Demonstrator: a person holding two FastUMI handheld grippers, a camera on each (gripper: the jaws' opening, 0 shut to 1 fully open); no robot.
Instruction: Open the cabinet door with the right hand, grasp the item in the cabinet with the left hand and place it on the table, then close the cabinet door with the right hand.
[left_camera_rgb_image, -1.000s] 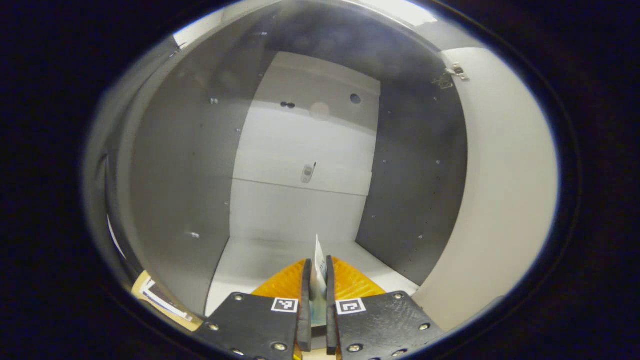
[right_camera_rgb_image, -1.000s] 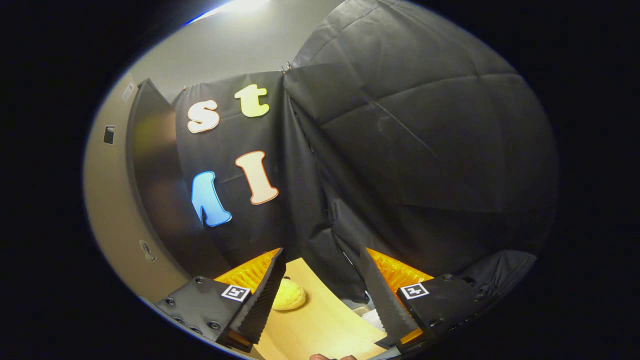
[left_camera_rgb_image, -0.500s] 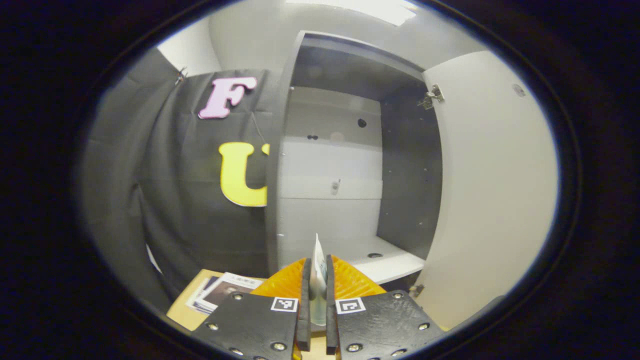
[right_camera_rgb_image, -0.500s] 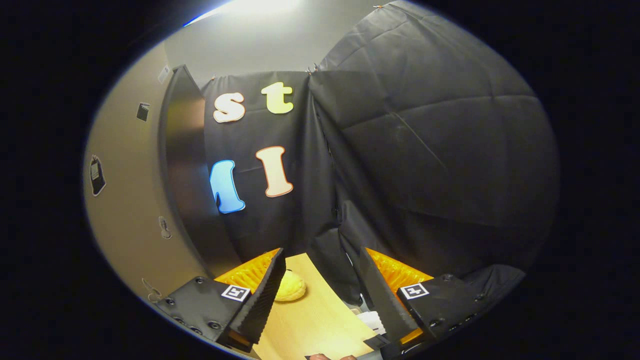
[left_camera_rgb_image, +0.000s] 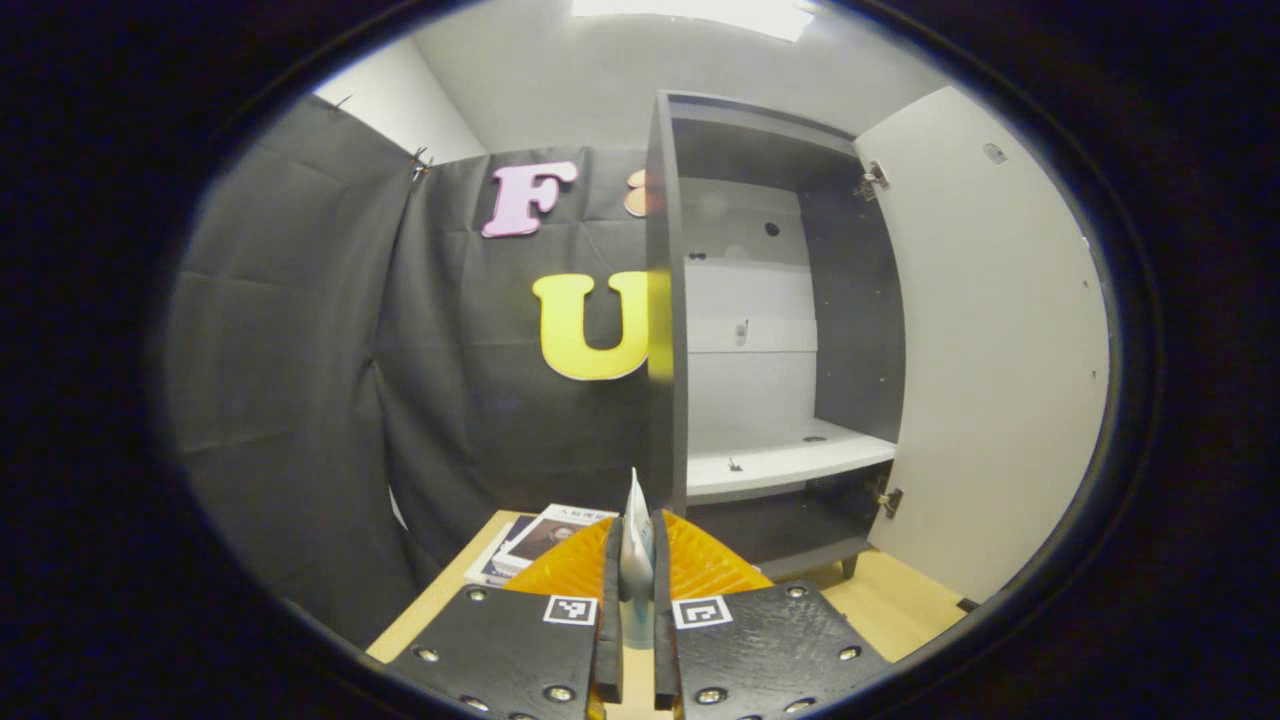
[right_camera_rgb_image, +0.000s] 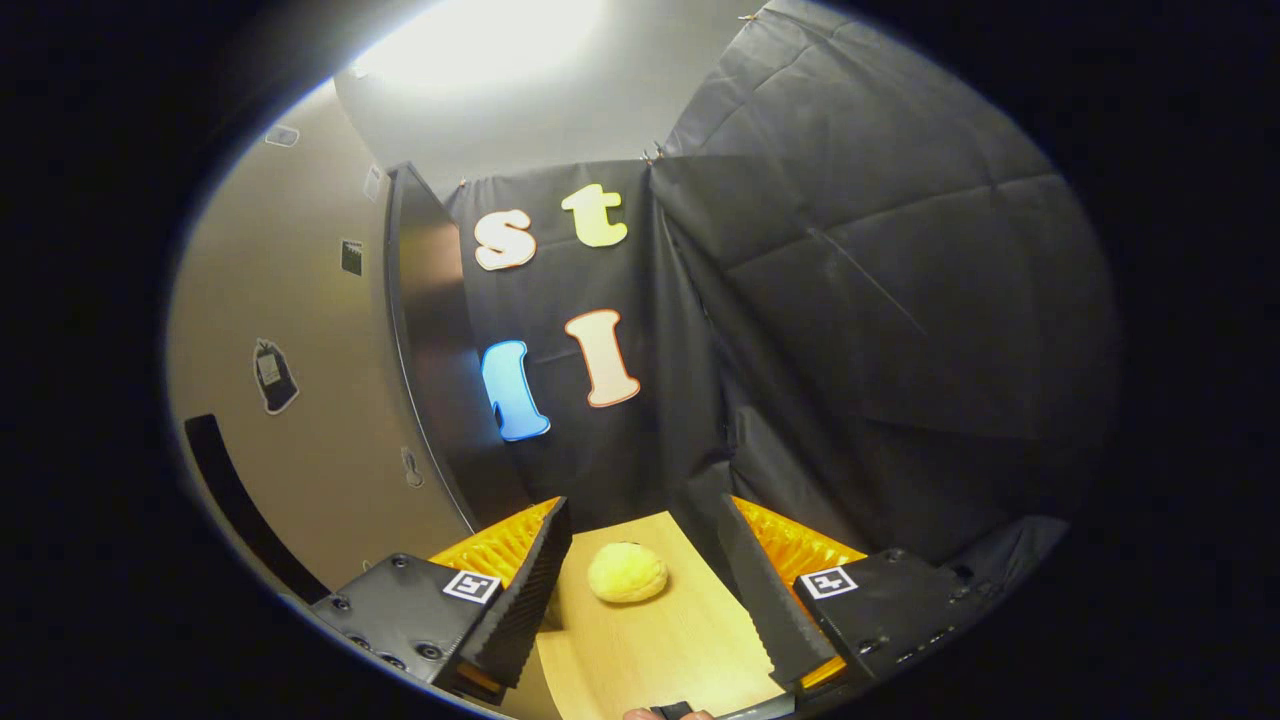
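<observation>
Two fingers of our left tongs (left_camera_rgb_image: 632, 560) press together on a thin, pale flat item (left_camera_rgb_image: 636, 535) that stands upright on edge between them, held above the near part of the wooden surface (left_camera_rgb_image: 905, 615). Just beyond them on that surface lies a small stack of printed sheets (left_camera_rgb_image: 535, 540), to the left. Farther off stands the cabinet (left_camera_rgb_image: 668, 330), its pale door (left_camera_rgb_image: 990, 360) swung wide open to the right, its white shelf (left_camera_rgb_image: 790, 465) bare but for a small dark speck.

Our right tongs (right_camera_rgb_image: 645, 580) hang with fingers well apart, gripping nothing. Between and beyond them on the surface (right_camera_rgb_image: 650, 660) sits a yellow bun-shaped lump (right_camera_rgb_image: 627, 573). To the left we see the door's outer face (right_camera_rgb_image: 300, 400) and the cabinet's dark side (right_camera_rgb_image: 430, 340).
</observation>
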